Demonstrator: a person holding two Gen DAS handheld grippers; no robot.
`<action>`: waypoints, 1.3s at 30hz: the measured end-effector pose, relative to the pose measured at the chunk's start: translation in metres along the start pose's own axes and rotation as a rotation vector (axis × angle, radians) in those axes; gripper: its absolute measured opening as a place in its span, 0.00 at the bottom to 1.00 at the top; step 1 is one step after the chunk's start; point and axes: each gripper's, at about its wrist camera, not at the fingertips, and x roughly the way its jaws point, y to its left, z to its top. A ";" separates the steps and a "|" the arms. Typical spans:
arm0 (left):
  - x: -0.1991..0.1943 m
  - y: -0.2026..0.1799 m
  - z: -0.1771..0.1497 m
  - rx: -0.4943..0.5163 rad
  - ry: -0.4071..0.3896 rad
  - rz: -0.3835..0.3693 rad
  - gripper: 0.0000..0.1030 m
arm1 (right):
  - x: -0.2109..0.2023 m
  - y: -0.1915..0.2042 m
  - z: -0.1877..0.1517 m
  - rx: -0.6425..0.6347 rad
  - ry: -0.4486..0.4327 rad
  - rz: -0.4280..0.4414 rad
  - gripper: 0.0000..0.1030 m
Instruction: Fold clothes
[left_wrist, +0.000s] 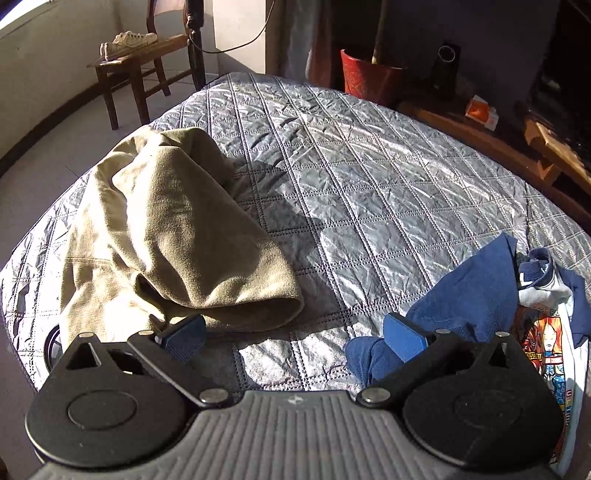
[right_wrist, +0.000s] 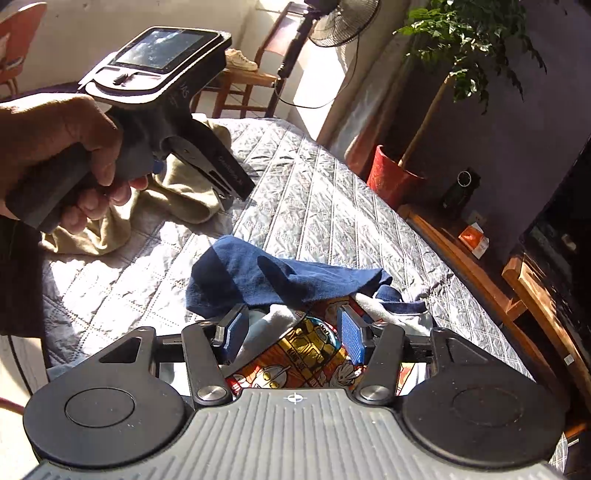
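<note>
Left gripper: jaws standing wide apart, nothing between the pads, only bare quilt showing in the gap. Left pad sitting just beside the lower edge of the tan garment; whether it is touching, cannot tell. Right pad lying against a fold of the blue garment.

Right gripper: jaws parted, hanging over the print shirt. The cloth is showing between the pads, but neither pad appears to be pressing it; not gripping.

Clothes counted: three. Tan garment bunched at 9 o'clock in the left view, reaching close to the quilt's near-left edge. Blue garment and print shirt heaped together at 4 o'clock, at the near-right edge, the shirt partly under the blue.

Open room: a broad stretch of bare quilt running from the middle toward 12 and 2 o'clock, nothing lying on it. The quilt's far edge is curving from 11 to 3 o'clock.

Beyond the edges: one chair at 11 o'clock carrying a pair of white shoes; one red pot at 1 o'clock, holding a plant; one fan at 12 o'clock in the right view; wooden ledge along 2 to 3 o'clock with one orange box on it.

A hand is gripping the left gripper's handle at 10 o'clock in the right view.
</note>
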 end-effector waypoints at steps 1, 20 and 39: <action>-0.001 0.005 0.004 -0.015 -0.008 0.002 0.99 | 0.017 0.012 0.008 0.016 0.040 0.045 0.58; -0.007 0.073 0.023 -0.239 0.002 -0.080 0.99 | 0.107 -0.091 0.047 1.062 -0.277 0.389 0.04; -0.010 0.088 0.024 -0.324 -0.012 -0.074 0.99 | 0.126 0.015 0.029 0.331 0.134 -0.096 0.66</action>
